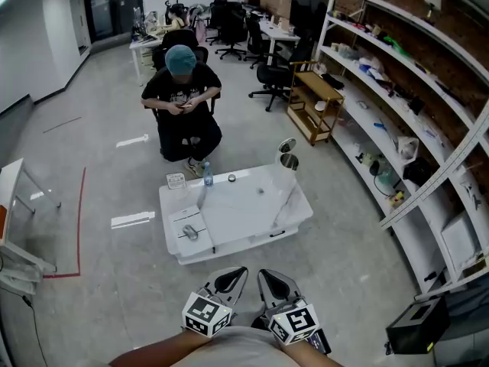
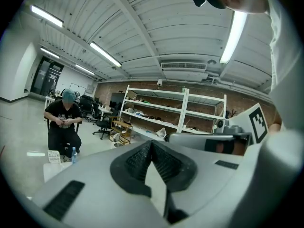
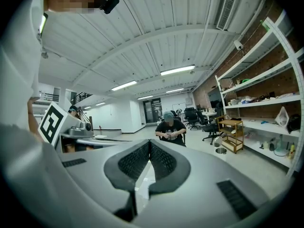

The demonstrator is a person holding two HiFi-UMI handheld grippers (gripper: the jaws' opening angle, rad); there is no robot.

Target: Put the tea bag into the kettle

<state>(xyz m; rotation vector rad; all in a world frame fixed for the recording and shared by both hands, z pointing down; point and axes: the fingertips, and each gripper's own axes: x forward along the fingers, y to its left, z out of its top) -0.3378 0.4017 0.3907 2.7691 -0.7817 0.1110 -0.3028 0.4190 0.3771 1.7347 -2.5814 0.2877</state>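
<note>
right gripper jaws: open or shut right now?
Shut. In the right gripper view, the right gripper has its jaws meeting at the tips, with nothing held between them.

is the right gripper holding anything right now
No, the right gripper has its fingers shut tip to tip, with nothing between them.

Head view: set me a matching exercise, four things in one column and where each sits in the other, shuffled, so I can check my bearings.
Things:
1 kettle
2 water bottle
3 red tape line
4 left gripper

Places:
A well left of the table
B nearest the camera, jaws shut
C at the table's far right corner
D at the table's far edge, left of middle

Pairs: 1-C, 2-D, 3-A, 4-B
</note>
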